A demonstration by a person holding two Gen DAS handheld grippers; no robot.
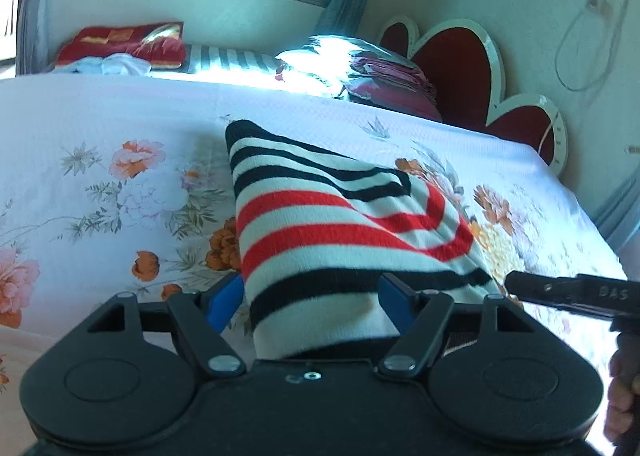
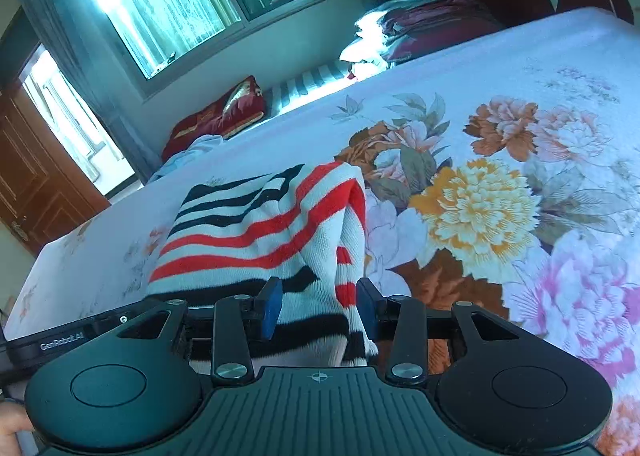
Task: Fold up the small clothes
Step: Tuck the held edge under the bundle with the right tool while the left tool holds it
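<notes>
Both my left gripper (image 1: 312,302) and right gripper (image 2: 318,310) are standing with jaws apart around the striped sweater's (image 1: 340,224) near hem. It is lying partly folded on the bed (image 1: 100,116); I am judging further folds remain.

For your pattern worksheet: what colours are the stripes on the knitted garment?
Black and red stripes on white; the striped garment shows best in the left wrist view.

Floral-sheeted bed (image 1: 100,128) carries striped knit garment (image 1: 320,216); far edge, perhaps folded bedding (image 1: 384,80).
</notes>
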